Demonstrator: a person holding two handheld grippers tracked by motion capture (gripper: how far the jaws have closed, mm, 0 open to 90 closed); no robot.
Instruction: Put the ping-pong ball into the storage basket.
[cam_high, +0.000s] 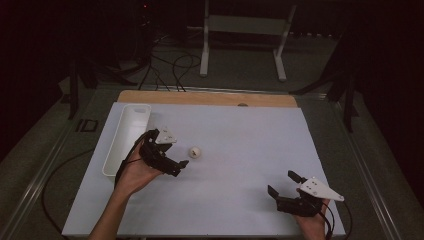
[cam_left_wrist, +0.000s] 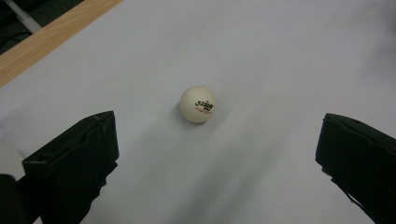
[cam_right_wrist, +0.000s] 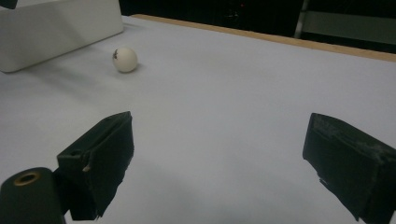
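Two wide-spread grippers, left (cam_high: 167, 150) and right (cam_high: 283, 183), one ball (cam_high: 195, 151), one tray (cam_high: 127, 137).

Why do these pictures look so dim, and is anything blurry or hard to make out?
High view: the room behind is almost black, the pale grey table sheet evenly lit, the small white ping-pong ball tiny. Left gripper view: the ball is sharp with readable print and a soft shadow; the near black jaws look soft. Right gripper view: the ball and the white plastic tray are slightly soft.

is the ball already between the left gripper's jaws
No, the ball lies on the table ahead of the open left gripper, past its jaw tips.
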